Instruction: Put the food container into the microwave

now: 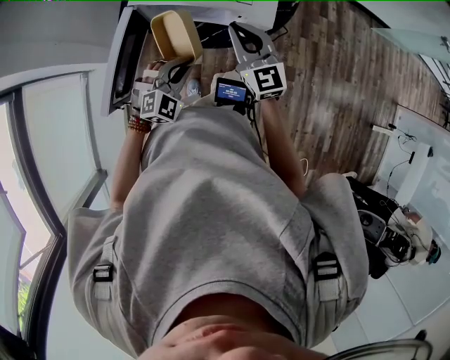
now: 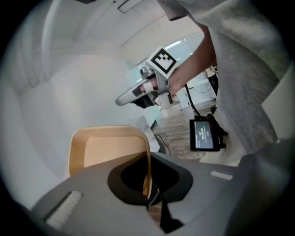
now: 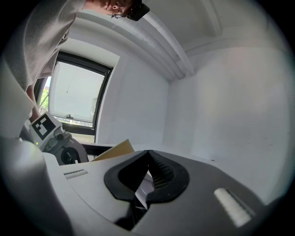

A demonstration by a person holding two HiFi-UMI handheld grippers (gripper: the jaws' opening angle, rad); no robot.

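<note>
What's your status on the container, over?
Left tool shut on food container rim. Right tool shut, empty. Container held at microwave front, door open. Nothing seen in the way.

Brown wood-plank floor (image 1: 337,77) spreads at one o'clock, a daylit window (image 1: 49,162) fills nine o'clock, and a white desk (image 1: 422,151) stands at three o'clock.

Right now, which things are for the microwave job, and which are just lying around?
For the job:
- food container
- left gripper, jaws shut on the container's rim
- microwave, door open

Just lying around:
- small screen
- window
- white desk
</note>
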